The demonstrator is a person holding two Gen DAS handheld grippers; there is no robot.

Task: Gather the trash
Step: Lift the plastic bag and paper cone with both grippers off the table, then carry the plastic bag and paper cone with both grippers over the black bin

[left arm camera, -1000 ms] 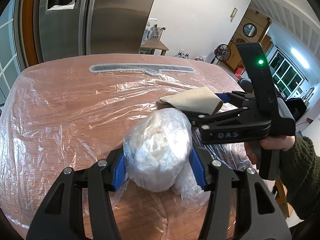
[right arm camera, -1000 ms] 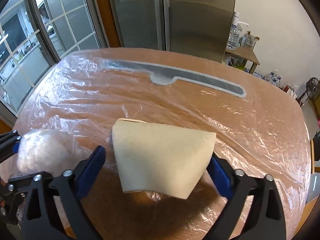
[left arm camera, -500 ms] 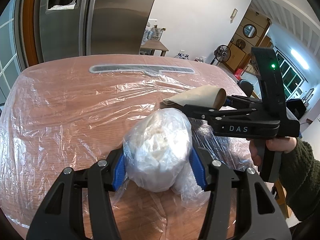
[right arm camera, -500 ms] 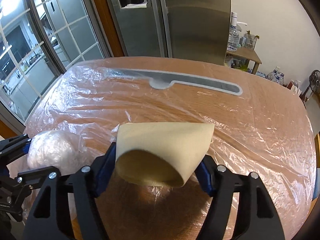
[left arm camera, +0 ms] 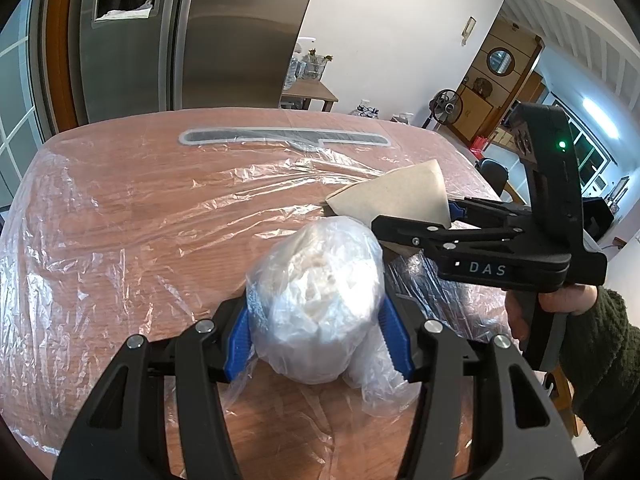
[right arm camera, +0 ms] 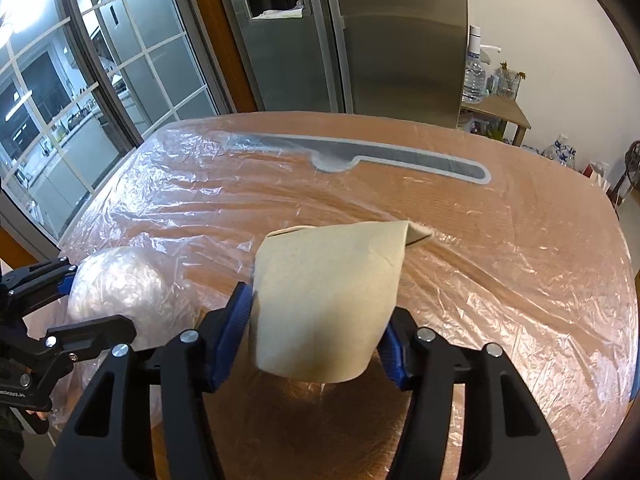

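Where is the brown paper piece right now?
The brown paper piece is squeezed between the right gripper's blue pads, whose jaws have just been closing, above the plastic-covered table. The wrapped plastic bundle in the left gripper sits just beside it.

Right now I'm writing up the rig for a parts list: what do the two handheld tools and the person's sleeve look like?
Both tools are black plastic with silver screws at the pivots and ribbed blue pads. The right tool, seen side-on, has white "DAS" lettering, a grey handle and an upright black post with a green light. The left tool shows triangular cut-outs in its arms. The sleeve is dark green knit. No cables show.
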